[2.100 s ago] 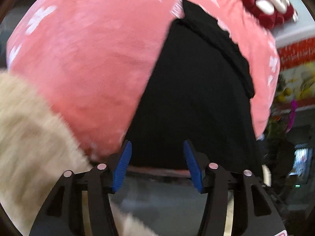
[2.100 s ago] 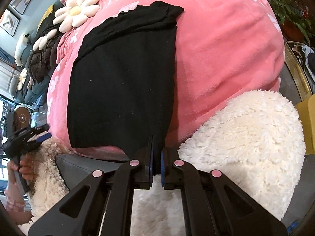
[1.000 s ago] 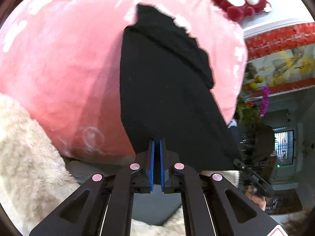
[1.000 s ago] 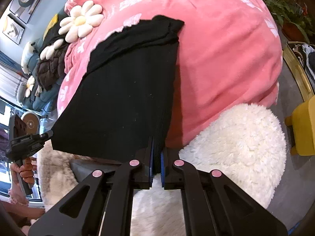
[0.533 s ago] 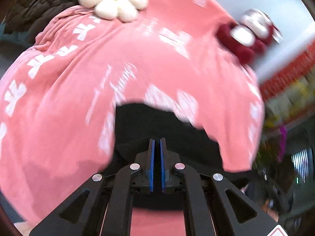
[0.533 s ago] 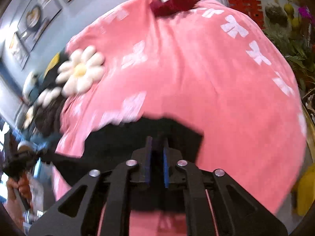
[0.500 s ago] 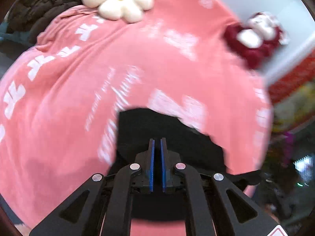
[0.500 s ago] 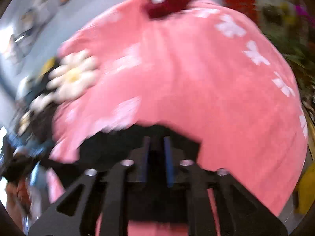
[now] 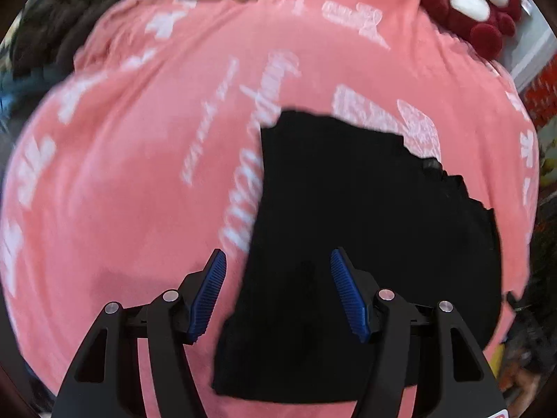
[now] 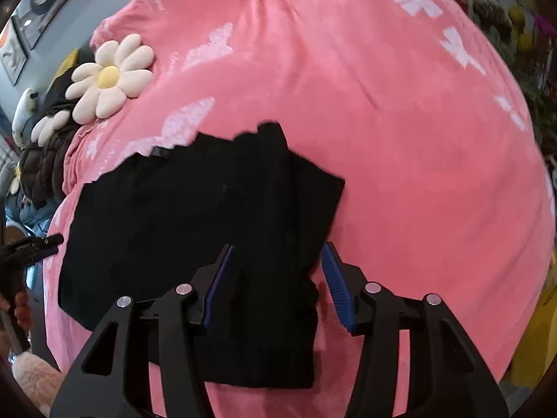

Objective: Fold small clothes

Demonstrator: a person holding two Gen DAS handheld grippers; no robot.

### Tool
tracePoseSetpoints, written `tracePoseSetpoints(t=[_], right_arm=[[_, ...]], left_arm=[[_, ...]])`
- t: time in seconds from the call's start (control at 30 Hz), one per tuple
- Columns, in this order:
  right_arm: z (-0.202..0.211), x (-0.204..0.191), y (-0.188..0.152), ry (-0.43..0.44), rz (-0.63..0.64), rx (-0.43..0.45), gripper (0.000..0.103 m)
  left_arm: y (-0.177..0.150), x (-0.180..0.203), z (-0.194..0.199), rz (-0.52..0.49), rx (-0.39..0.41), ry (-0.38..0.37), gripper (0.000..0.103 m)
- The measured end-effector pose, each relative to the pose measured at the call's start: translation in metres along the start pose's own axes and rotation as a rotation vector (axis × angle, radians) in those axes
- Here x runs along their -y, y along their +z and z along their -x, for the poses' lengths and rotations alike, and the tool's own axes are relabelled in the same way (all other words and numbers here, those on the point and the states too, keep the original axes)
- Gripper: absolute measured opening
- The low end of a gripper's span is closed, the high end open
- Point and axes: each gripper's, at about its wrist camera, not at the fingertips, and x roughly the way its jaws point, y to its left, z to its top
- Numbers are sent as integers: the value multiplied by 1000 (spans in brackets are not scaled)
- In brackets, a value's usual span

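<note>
Half a second ago both pairs of fingers were pressed shut on the black garment; now both have let it go and stand wide apart, and the garment lies folded over on itself instead of stretched long.

The left gripper (image 9: 278, 294) hovers over the near left part of the black garment (image 9: 365, 244), its blue fingers (image 9: 209, 296) spread wide with nothing between them. The garment's left edge runs up between the two fingers. The right gripper (image 10: 276, 284) is also spread wide and empty, above the near right edge of the same garment (image 10: 195, 230); the cloth passes under the gap between its fingers (image 10: 336, 289).

The garment rests on a pink blanket (image 9: 122, 174) with white bows and writing, and its far edge is uneven. Nothing lies on top of it. Beyond it, at the far side of the blanket, there is a white daisy cushion (image 10: 109, 76), a dark padded jacket (image 10: 45, 160) beside it, and a dark red and white plush toy (image 9: 477, 7). In the right wrist view the other gripper (image 10: 28, 247) shows at the left edge, held by a hand, just beside the garment. A yellow object (image 10: 536, 341) stands at the right edge.
</note>
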Motion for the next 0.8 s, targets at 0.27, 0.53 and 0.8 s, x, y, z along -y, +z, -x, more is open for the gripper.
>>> tracePoseSetpoints(t=[0.27,0.53,0.8], right_arm=[[-11,16,-16,-57,-38,-34,7],[14,12,-26,-36,-70,-26,29],[-16,26,-65,117,-256,-119,50]], left_arm=[[-28,-1,-9,-68,-34,1,60],[-39,-26,-6,28,-87,-51,71],[-66,-46,-5,130,-58,-153,71]])
